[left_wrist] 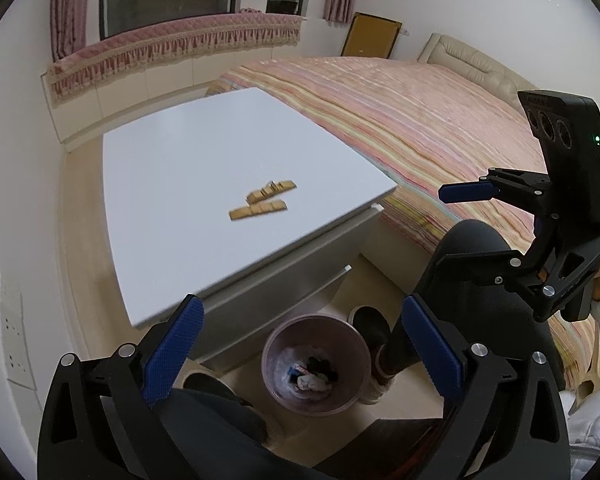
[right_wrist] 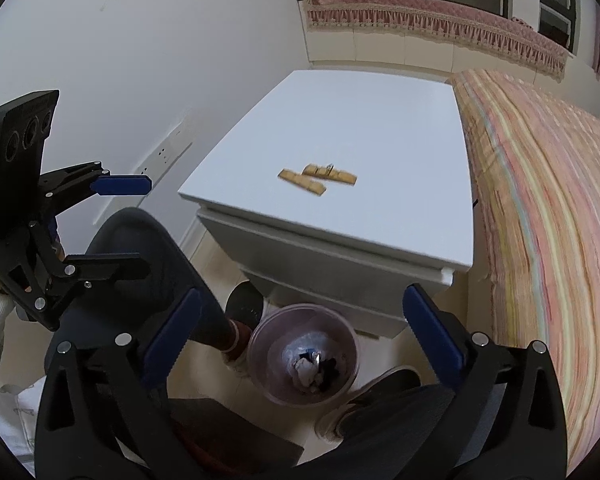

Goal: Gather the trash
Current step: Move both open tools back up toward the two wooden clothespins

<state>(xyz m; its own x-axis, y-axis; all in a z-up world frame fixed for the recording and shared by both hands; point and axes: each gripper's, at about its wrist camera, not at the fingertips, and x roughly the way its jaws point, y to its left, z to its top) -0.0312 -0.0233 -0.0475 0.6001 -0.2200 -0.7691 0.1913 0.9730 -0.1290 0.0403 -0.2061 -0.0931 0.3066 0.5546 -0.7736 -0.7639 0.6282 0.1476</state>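
Observation:
A translucent pinkish waste bin [left_wrist: 274,344] [right_wrist: 260,340] stands on the floor in front of the white cabinet. Crumpled white paper [left_wrist: 310,382] [right_wrist: 305,369] and dark scraps lie inside it. My left gripper [left_wrist: 302,312] hangs above the bin, open, with nothing between its blue pads. My right gripper [right_wrist: 303,300] hovers over the same bin, also open and holding nothing. Each gripper shows in the other's view, the right gripper [left_wrist: 440,228] and the left gripper [right_wrist: 148,226], both with jaws wide. Two tan wooden clips [left_wrist: 264,200] [right_wrist: 320,178] lie on the cabinet top.
The white drawer cabinet [left_wrist: 180,152] [right_wrist: 360,120] stands against a bed with a striped cover [left_wrist: 420,120] [right_wrist: 540,220]. A person's legs in dark trousers [left_wrist: 472,248] [right_wrist: 140,240] and slippered feet flank the bin. Wall sockets [right_wrist: 164,156] sit on the left wall.

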